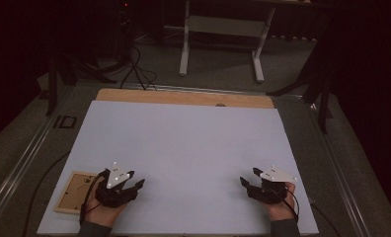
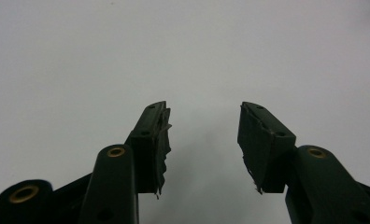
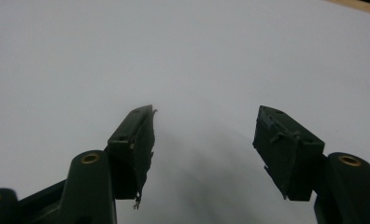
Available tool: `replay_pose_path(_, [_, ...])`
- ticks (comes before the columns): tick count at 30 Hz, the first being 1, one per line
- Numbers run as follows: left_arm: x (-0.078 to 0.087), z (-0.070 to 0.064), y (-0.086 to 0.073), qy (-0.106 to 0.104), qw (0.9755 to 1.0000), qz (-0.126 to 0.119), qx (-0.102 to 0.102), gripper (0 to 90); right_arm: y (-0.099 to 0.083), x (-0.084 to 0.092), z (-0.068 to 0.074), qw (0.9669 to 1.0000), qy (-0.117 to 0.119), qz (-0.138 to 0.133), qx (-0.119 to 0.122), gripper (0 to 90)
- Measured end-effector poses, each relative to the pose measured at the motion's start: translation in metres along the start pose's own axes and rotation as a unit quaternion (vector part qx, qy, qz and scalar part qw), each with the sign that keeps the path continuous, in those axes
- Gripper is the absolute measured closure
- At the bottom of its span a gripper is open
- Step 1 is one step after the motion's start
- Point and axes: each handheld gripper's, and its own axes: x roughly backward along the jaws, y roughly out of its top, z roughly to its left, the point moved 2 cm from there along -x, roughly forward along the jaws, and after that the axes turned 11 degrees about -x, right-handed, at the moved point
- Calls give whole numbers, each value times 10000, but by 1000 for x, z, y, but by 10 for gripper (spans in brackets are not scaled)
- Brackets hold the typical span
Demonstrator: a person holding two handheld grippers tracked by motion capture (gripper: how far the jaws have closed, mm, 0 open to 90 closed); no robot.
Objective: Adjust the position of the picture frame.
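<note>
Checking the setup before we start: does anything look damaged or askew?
The wooden picture frame lies slightly crooked at the white sheet's near-left corner, beside the left gripper. The pads on both grippers look frayed and ragged at their edges.

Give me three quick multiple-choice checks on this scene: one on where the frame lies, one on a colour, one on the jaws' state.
1. Where does the frame lie?
A. At the sheet's near left corner, beside the left gripper
B. At the sheet's far right corner
C. Between the two grippers

2. What colour is the sheet on the table?
A. Red
B. Pale blue-white
C. Black

3. How do the jaws of the left gripper and right gripper stand?
A. Both shut on the frame
B. Left shut, right open
C. Both open with nothing between them

Answers: 1 A, the high view shows the wooden frame by the left hand at that corner. 2 B, the sheet is pale in all views. 3 C, each gripper view shows bare sheet in the gap.
</note>
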Motion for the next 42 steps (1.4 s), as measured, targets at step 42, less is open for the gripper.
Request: replay_pose_path(42, [49,43,-22,251,9986,-74,467,607,2,7,-2,9996,53,-274,34,395])
